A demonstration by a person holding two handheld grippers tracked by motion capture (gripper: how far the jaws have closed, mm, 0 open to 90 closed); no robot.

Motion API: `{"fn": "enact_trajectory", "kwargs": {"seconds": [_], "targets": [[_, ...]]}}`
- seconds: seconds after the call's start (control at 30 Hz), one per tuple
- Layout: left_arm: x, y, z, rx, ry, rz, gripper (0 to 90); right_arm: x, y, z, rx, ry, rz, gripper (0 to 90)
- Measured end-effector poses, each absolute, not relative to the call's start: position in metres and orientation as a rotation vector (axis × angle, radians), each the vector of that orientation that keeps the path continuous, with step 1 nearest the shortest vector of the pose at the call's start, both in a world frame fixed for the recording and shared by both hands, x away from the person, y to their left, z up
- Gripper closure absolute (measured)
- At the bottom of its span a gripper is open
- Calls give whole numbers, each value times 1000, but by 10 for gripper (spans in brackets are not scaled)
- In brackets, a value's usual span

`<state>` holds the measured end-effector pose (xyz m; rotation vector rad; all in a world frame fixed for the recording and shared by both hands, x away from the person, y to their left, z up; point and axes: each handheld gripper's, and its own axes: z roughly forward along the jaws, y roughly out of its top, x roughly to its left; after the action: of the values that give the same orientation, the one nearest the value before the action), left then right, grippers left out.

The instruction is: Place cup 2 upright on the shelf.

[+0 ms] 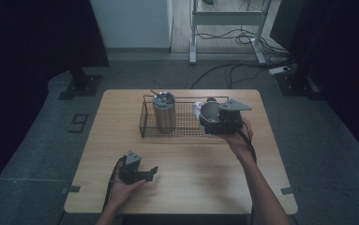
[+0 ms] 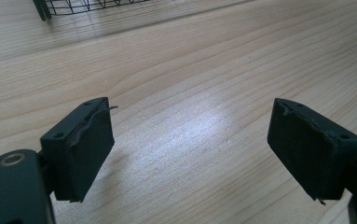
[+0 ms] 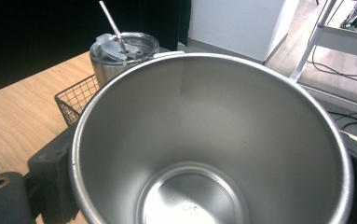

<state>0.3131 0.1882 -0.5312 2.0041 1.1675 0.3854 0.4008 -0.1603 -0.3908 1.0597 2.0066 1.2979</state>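
On the left of the high view, the left tool (image 1: 145, 174) rests low over the bare wooden surface (image 1: 191, 159), near its front edge. The left gripper view adds what that view cannot: the two black jaws stand apart with only wood grain between them, so this tool is released and holds nothing. A corner of the wire basket (image 2: 73, 5) shows at the top of that view.

Further right, the one wire basket (image 1: 145, 123) sits at the back of the surface. In its left half stands a lidded steel tumbler (image 1: 164, 112), upright; the right gripper view shows a metal straw (image 3: 112, 25) rising slanted through its lid, a detail too small to read from above.

On the right, the right tool (image 1: 214, 123) is clenched on an open steel cup (image 1: 210, 111), held over the basket's right end; whether the cup touches the wire I cannot tell. The right gripper view looks straight into this cup (image 3: 204, 149): it is empty, bright inside, with a jaw on each side of its wall. That makes two steel vessels, one basket, one straw.
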Motion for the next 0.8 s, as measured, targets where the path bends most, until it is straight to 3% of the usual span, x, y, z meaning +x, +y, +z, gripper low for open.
{"fn": "enact_trajectory", "kwargs": {"seconds": [0.8], "targets": [[314,190,-533,1998,1176,384,146,437,-169,-399,1131,1998,1278,65]]}}
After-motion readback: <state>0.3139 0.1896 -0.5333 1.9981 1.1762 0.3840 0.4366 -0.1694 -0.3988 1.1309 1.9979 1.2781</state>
